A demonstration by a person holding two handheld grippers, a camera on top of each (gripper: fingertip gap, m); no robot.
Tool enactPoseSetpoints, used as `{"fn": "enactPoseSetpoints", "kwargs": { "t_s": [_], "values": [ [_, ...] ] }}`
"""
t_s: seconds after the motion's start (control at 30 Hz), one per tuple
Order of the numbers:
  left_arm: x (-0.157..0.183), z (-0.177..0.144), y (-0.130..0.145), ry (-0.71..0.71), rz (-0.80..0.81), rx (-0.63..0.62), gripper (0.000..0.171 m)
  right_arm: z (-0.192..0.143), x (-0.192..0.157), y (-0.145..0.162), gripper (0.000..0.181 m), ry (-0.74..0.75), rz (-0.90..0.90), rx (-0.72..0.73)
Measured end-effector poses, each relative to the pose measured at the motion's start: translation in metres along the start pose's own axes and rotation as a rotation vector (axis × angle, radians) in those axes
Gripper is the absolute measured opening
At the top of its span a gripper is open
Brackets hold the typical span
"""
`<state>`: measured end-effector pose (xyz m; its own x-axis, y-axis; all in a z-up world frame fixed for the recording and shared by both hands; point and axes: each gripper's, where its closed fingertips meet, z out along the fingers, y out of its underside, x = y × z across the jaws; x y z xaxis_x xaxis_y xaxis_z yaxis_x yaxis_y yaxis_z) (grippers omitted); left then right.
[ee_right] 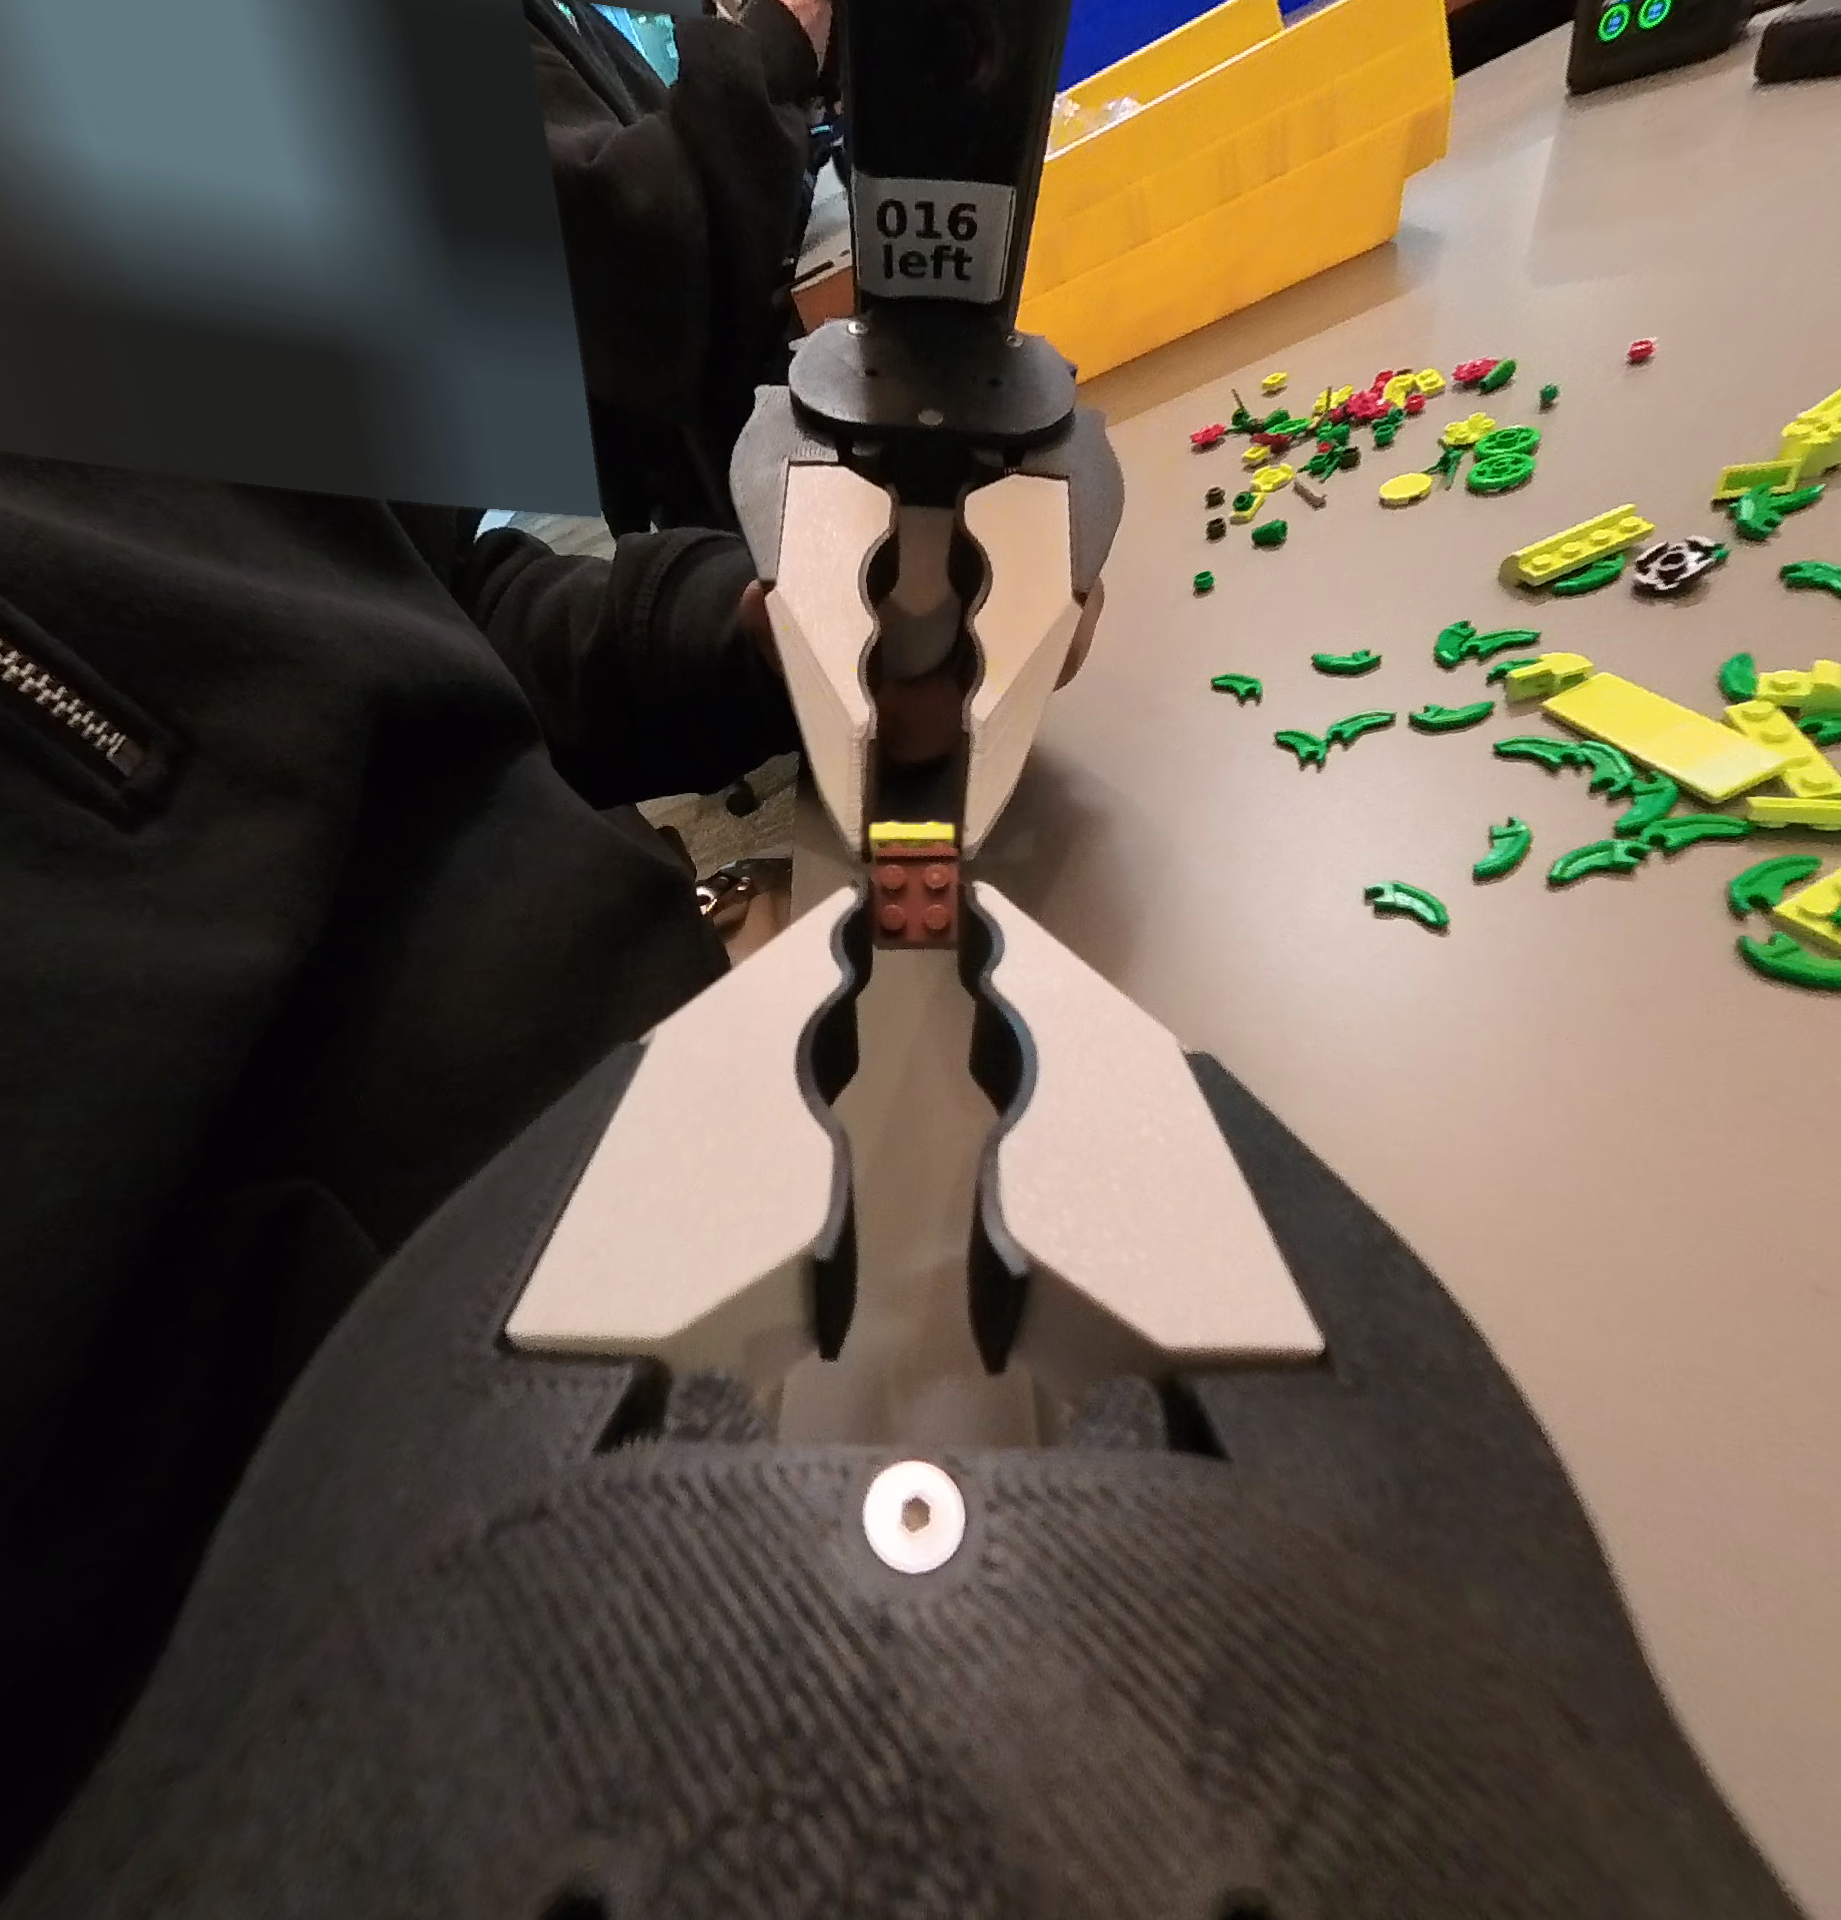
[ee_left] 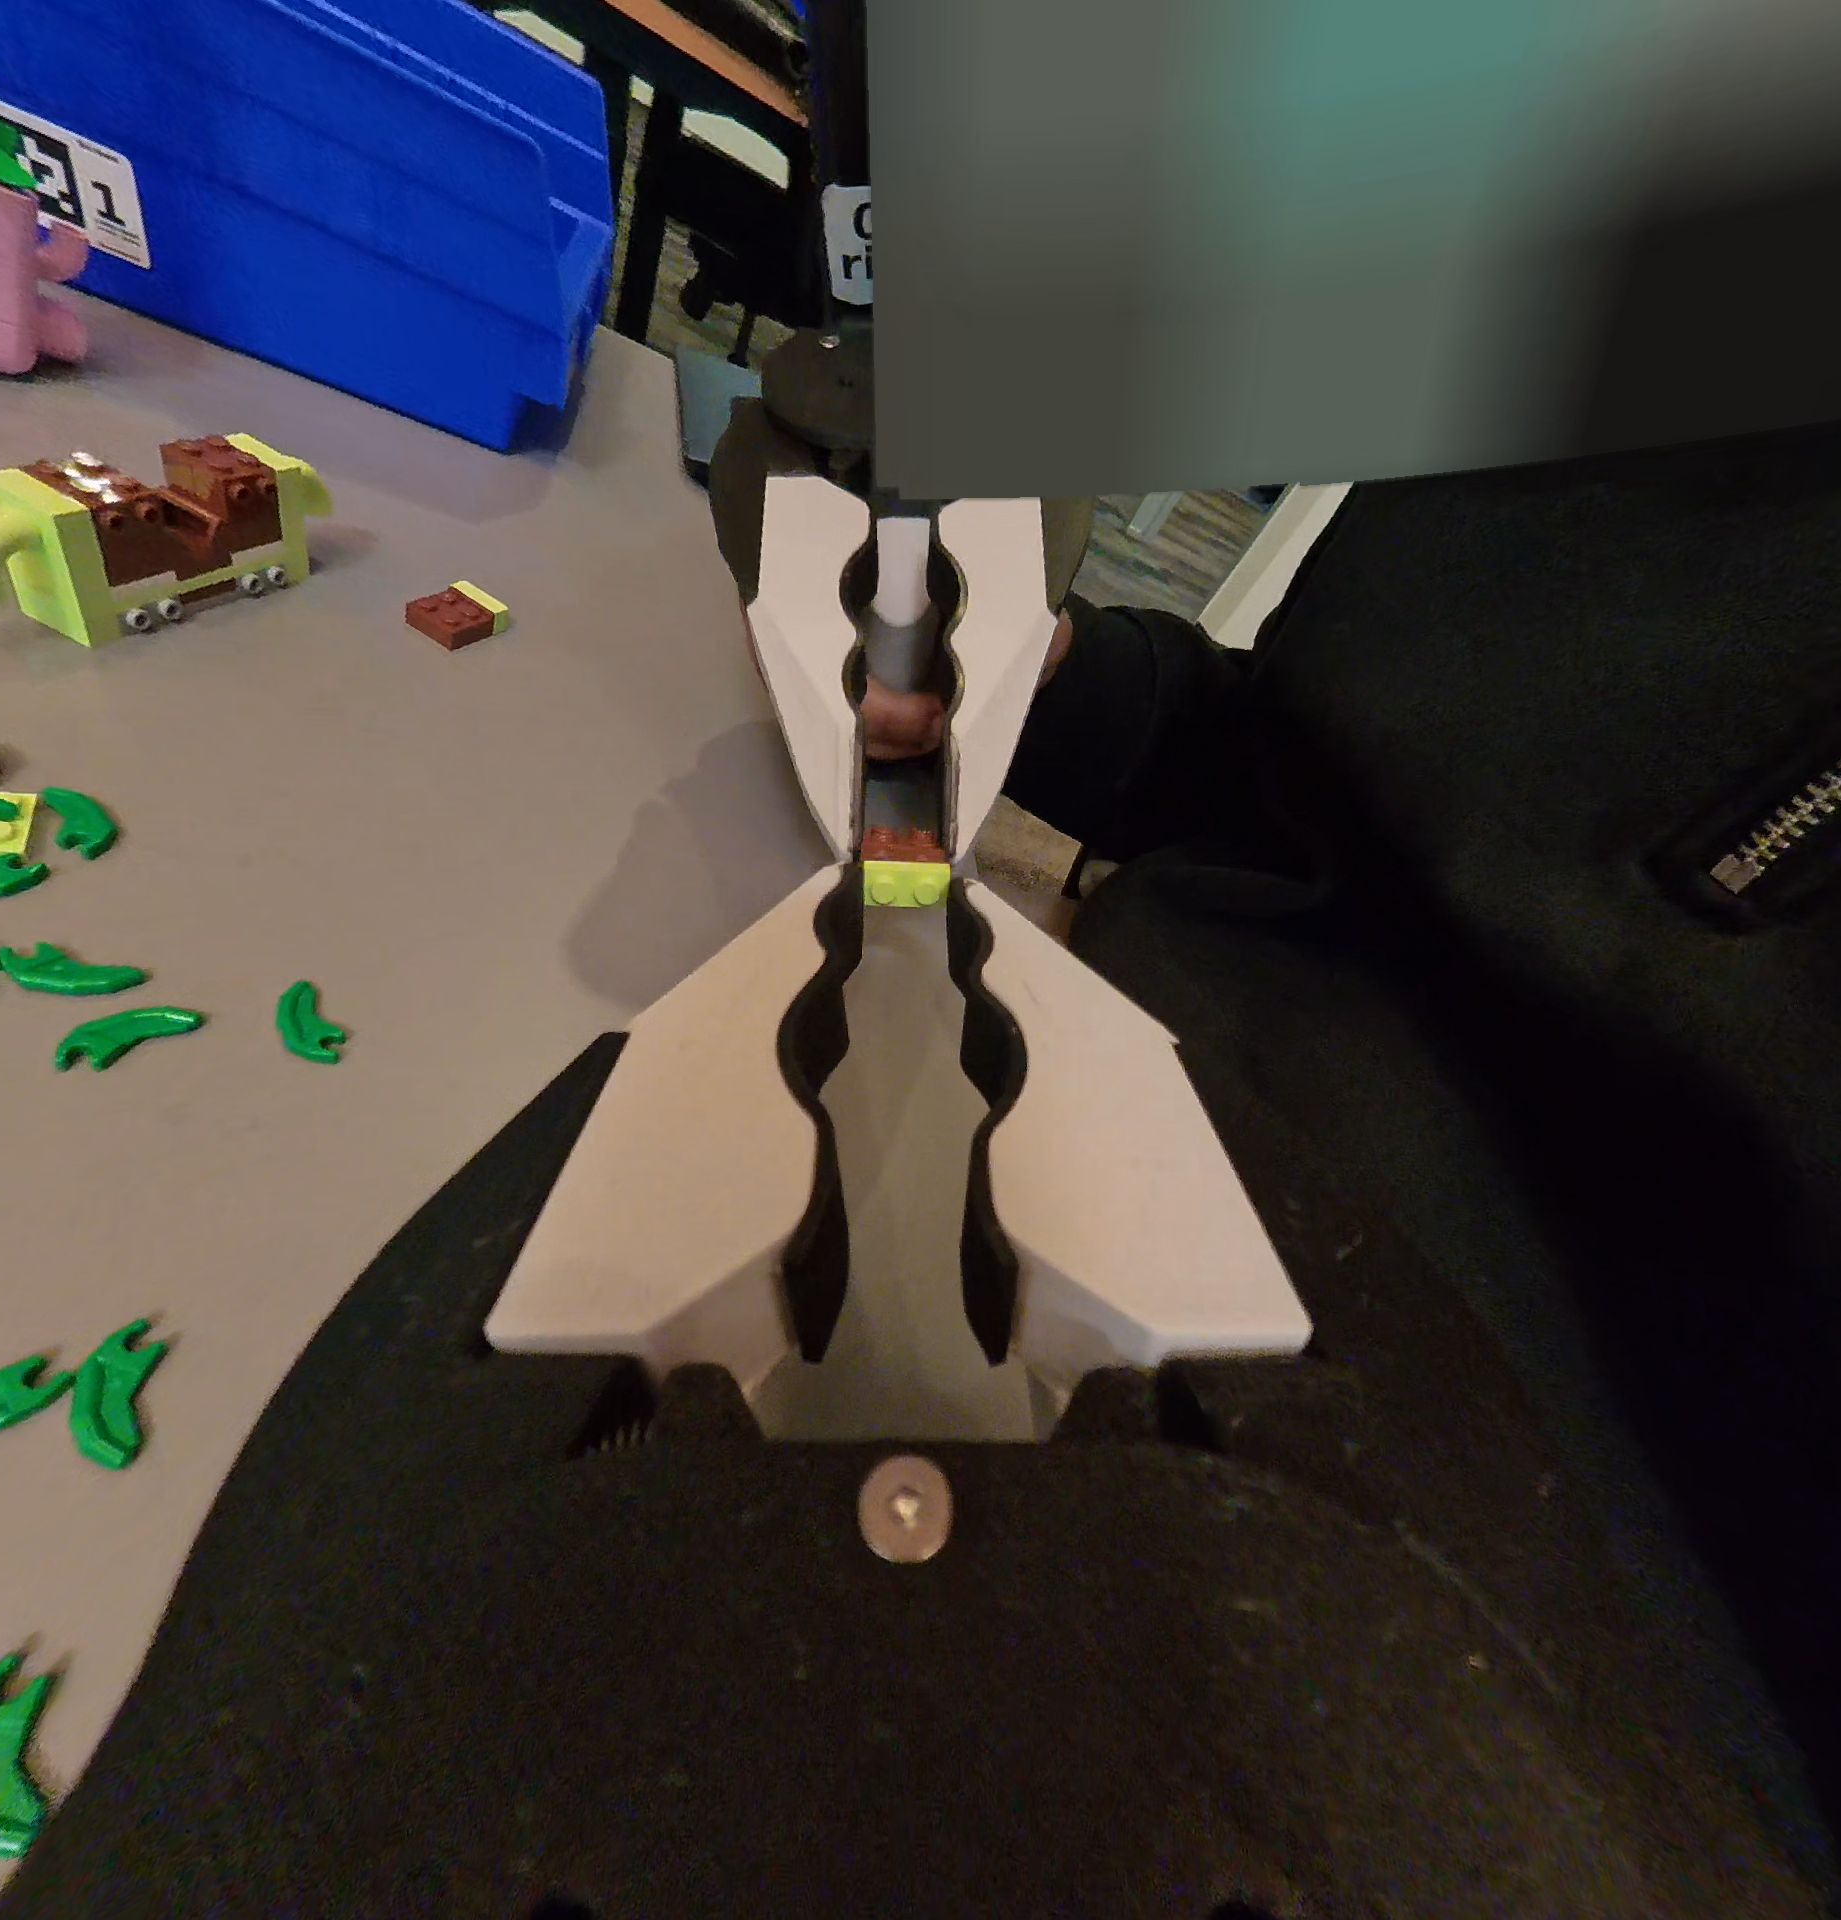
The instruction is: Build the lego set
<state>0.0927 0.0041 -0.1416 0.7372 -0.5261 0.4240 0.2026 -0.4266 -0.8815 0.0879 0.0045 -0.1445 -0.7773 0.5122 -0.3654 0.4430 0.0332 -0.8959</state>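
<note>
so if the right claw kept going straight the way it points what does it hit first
The left claw, tip to tip with it. The right claw grips the brown brick, whose far end carries the lime piece held by the left claw, so almost no free travel remains.

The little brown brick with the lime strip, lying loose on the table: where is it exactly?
In the left wrist view, the loose brown brick lies on the grey table, left of centre, just right of the lime and brown build and in front of the blue bin.
</note>
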Motion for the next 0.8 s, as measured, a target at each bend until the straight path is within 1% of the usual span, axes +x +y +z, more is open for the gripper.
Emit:
{"fn": "enactPoseSetpoints", "kwargs": {
  "t_s": [0.13,0.3,0.8],
  "values": [
    [0.001,0.0,0.001,0.007,-0.005,-0.006,0.013,0.003,0.0,0.005,0.013,0.004,-0.003,-0.035],
    [0.0,0.001,0.007,-0.01,-0.003,-0.045,0.013,0.003,-0.001,0.006,0.013,-0.004,0.0,-0.043],
    [0.001,0.004,0.014,-0.014,0.002,-0.098,0.013,0.005,-0.003,0.015,0.013,-0.01,0.006,-0.097]
  ]
}}
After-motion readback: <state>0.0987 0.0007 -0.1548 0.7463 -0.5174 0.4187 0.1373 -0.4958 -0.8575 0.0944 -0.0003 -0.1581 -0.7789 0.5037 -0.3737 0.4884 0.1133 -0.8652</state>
